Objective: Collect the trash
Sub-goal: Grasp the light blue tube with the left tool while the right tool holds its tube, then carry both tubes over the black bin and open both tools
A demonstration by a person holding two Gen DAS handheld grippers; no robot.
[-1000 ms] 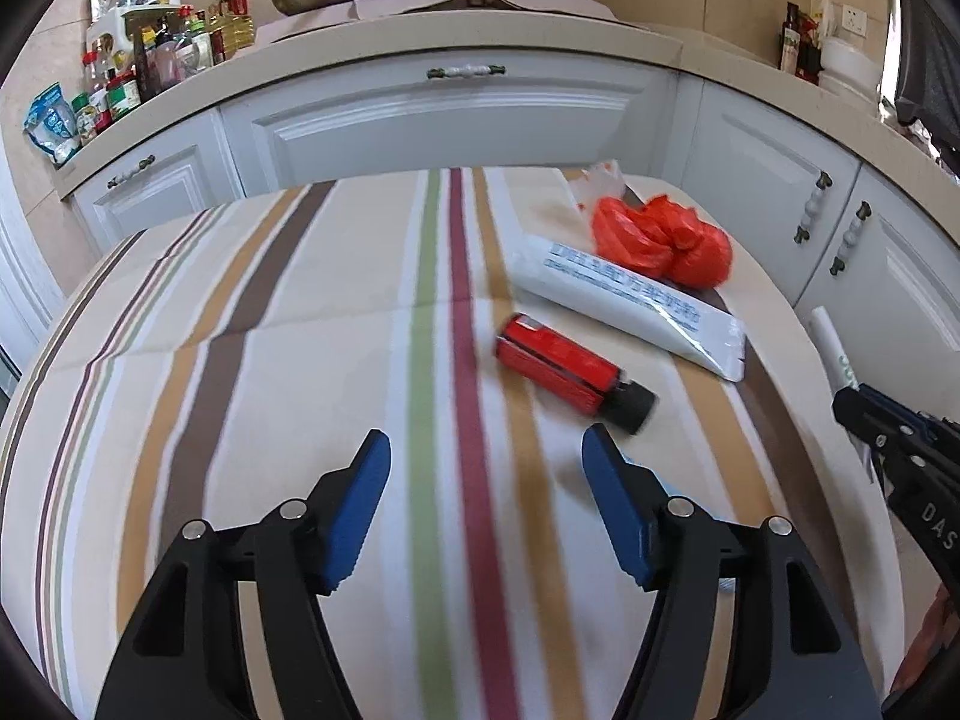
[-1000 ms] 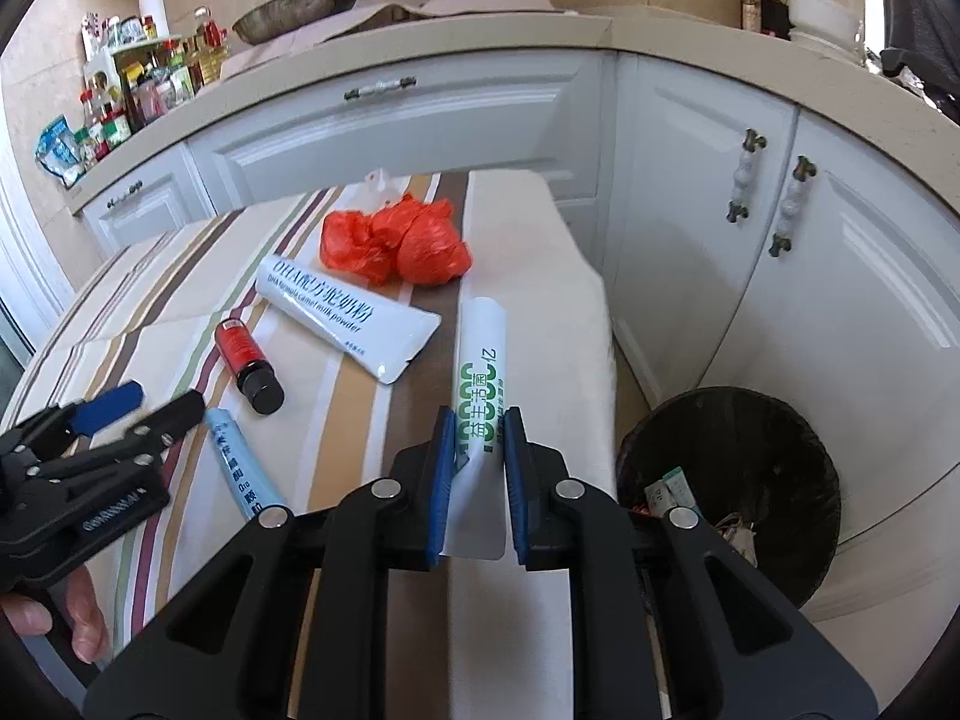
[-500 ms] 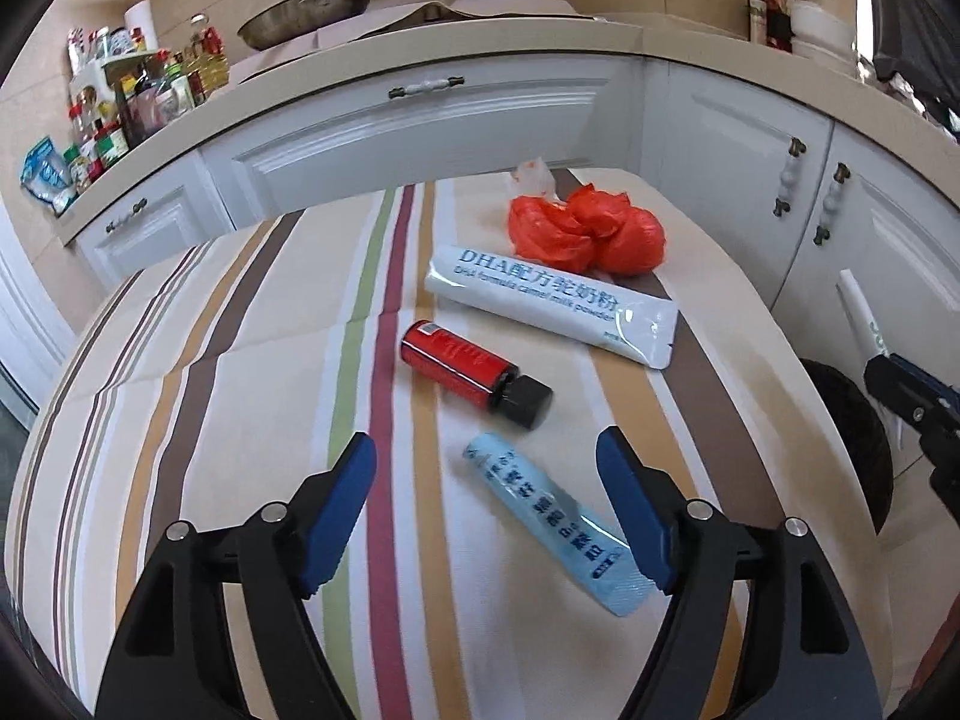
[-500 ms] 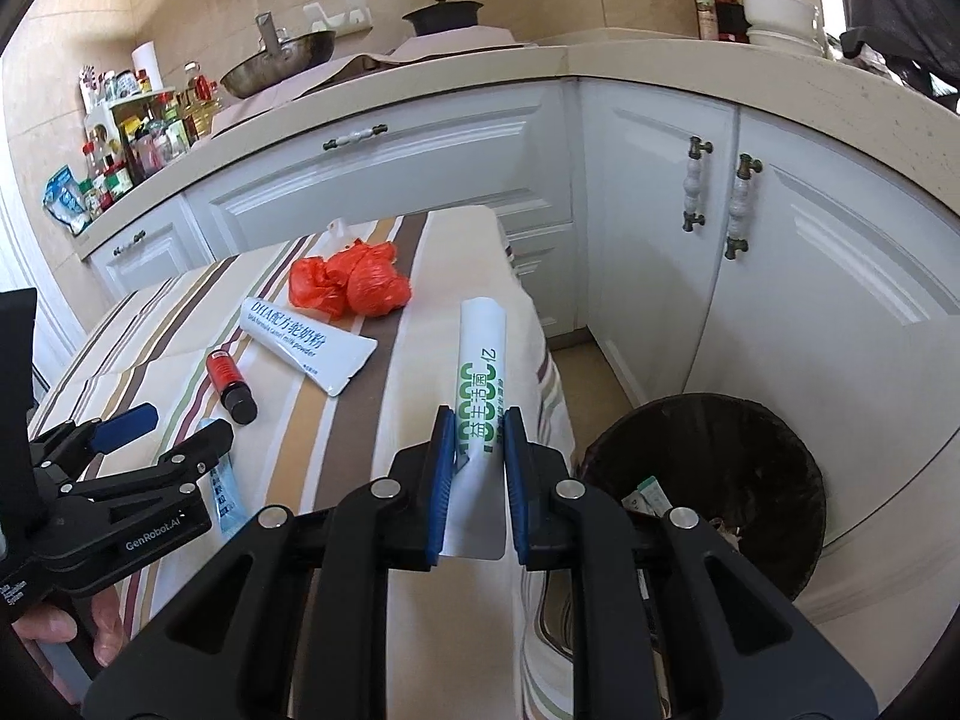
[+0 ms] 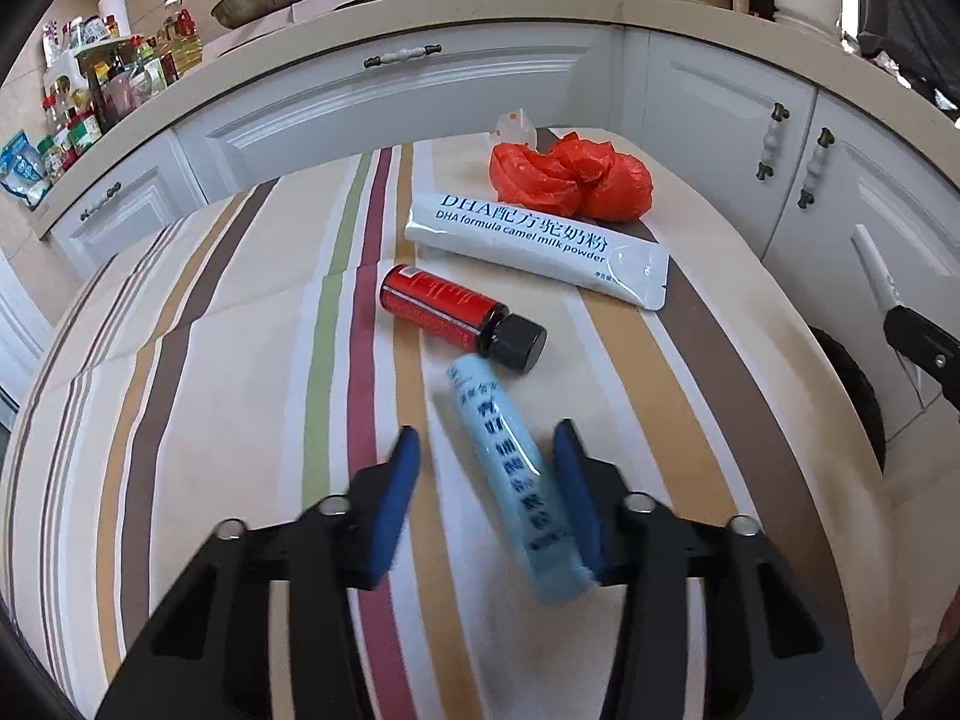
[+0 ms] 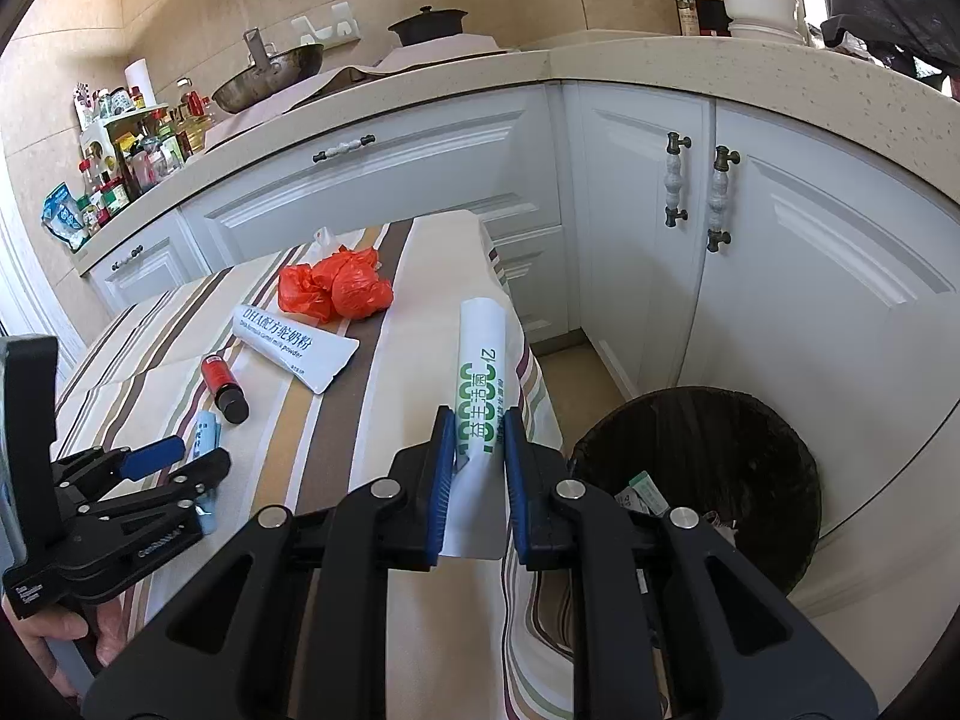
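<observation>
Left gripper straddles the pale blue sachet; its jaws have just been closing, the right pad touching, the left apart. Right gripper stays clenched on a white sachet left of the black bin. Red bottle lies farther off on the striped cloth.

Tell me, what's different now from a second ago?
The left gripper slid up to the light blue sachet and its jaws have just been closing around it; a gap still shows. The right gripper stays clamped on the white sachet. The red bottle and red bag haven't moved.
</observation>
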